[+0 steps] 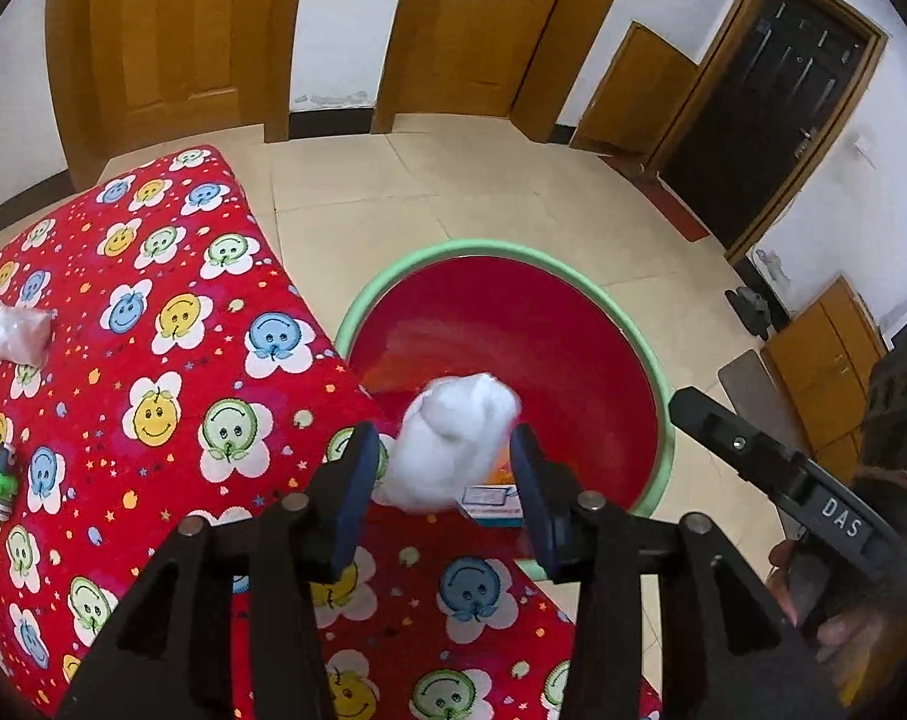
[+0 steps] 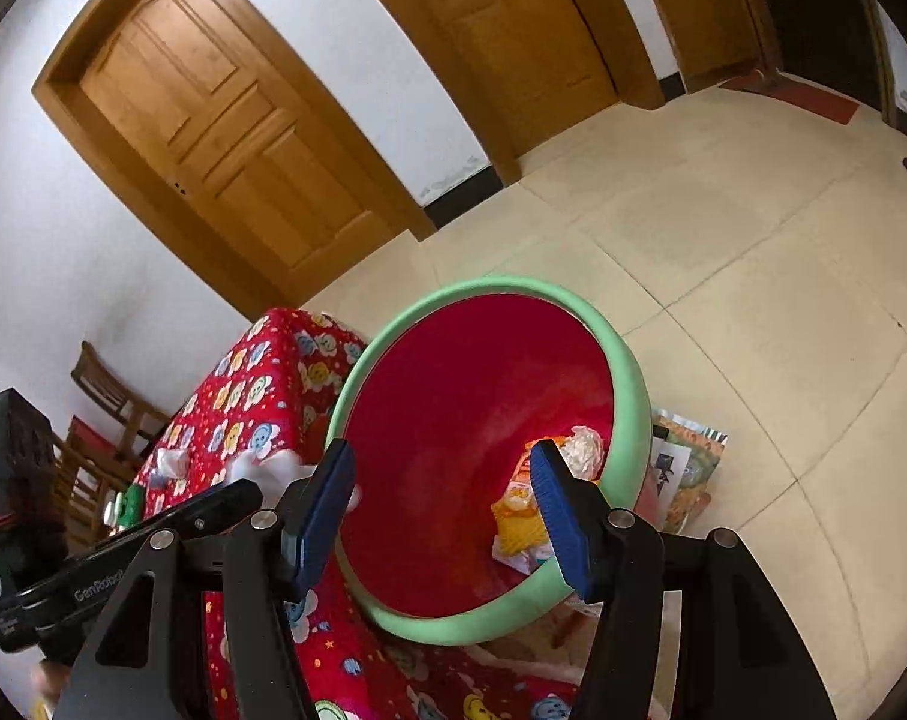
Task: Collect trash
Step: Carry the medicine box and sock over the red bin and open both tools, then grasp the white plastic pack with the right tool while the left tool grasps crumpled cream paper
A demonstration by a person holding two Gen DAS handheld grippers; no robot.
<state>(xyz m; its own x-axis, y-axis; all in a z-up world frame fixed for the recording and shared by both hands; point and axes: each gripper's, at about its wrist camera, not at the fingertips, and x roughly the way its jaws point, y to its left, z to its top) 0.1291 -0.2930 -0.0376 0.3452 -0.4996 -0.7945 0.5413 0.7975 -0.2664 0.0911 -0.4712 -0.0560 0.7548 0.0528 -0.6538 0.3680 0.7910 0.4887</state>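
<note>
A crumpled white tissue (image 1: 453, 438) hangs blurred between the blue pads of my left gripper (image 1: 444, 480), above the near edge of the red bin with a green rim (image 1: 453, 249). The pads stand apart and do not press on it. My right gripper (image 2: 447, 510) is open over the bin (image 2: 627, 384) with nothing between its fingers. Inside the bin lie an orange snack packet (image 2: 519, 516), a wad of white paper (image 2: 582, 447) and a small blue-and-white box (image 1: 489, 498). On the red flower-print tablecloth (image 1: 153, 300) sit a clear plastic wrapper (image 1: 18, 330) and a small green bottle (image 1: 0, 480).
The bin stands on the tiled floor against the table's corner. Printed papers (image 2: 687, 468) lie on the floor beside it. Wooden chairs (image 2: 105, 396) stand past the table's far side. Wooden doors line the wall, and dark shoes (image 1: 753, 306) sit near a cabinet.
</note>
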